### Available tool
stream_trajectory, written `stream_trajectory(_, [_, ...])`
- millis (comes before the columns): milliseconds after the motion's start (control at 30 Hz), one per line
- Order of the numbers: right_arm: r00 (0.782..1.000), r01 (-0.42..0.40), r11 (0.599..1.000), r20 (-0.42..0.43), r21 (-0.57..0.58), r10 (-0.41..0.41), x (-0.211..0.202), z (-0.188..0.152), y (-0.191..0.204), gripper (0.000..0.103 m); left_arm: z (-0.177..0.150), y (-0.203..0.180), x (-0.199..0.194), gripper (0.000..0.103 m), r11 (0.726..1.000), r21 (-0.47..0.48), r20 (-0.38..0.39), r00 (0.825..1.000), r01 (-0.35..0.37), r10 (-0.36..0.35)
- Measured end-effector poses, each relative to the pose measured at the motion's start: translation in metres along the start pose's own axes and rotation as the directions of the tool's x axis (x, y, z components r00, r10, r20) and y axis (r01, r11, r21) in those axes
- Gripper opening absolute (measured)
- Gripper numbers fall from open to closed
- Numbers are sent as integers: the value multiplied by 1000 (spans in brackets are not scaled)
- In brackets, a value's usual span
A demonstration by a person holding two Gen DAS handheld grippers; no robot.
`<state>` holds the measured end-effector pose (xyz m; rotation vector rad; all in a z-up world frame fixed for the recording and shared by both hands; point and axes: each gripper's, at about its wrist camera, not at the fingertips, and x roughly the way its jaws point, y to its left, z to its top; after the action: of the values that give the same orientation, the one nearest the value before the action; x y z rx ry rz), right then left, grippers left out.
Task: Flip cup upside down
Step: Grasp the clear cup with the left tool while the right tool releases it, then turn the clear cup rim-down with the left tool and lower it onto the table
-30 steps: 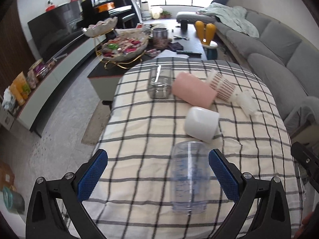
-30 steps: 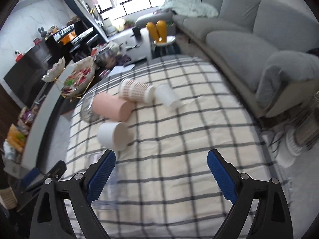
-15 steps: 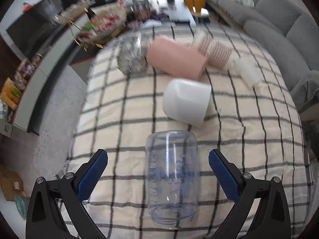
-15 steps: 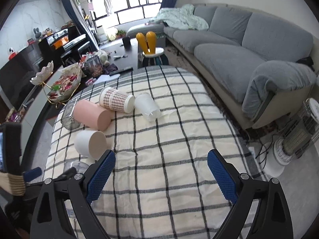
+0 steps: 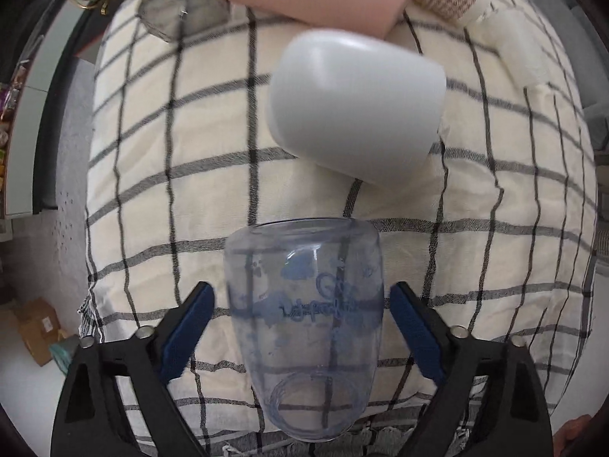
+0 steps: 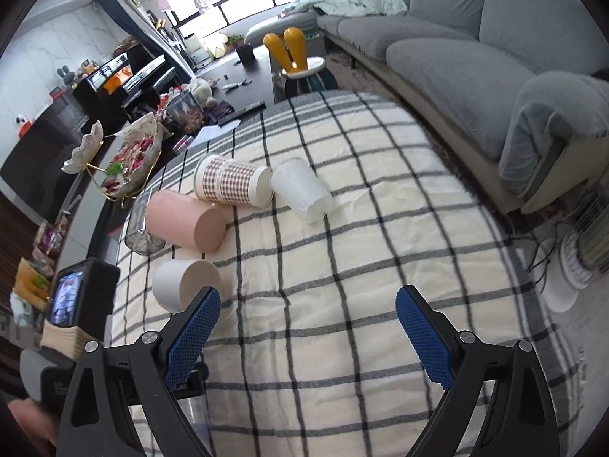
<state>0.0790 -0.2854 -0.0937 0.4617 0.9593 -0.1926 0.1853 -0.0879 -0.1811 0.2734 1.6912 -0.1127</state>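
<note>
We count six cups lying on the checked cloth of the desk [image 6: 342, 266]. Nearest, our left tool [image 5: 302, 337] is spread around the clear cup [image 5: 304, 323], pads not touching it. Beyond lie the white cup [image 5: 356, 106], pink cup [image 6: 186, 219], a glass one [image 6: 139, 230] half hidden, the patterned cup [image 6: 232, 184] and the frosted cup [image 6: 302, 190]. Our right tool [image 6: 306, 337] is spread over bare cloth.
</note>
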Motion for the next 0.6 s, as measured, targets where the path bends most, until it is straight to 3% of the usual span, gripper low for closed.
stream_trajectory(133, [1000, -15, 1000, -19, 21, 15, 10, 2, -5, 94, 3, -4, 9, 73, 1000, 22, -42, 999, -15, 16])
stream_trajectory(367, [999, -32, 998, -39, 45, 34, 18, 2, -11, 94, 4, -4, 11, 72, 999, 24, -30, 999, -20, 21])
stream_trajectory(467, [998, -42, 998, -45, 53, 44, 18, 2, -11, 94, -3, -2, 7, 72, 1000, 11, -17, 1000, 10, -10])
stream_trajectory(600, [998, -49, 997, -33, 53, 50, 10, 2, -11, 94, -22, 8, -8, 72, 999, -4, 55, 997, 50, -49])
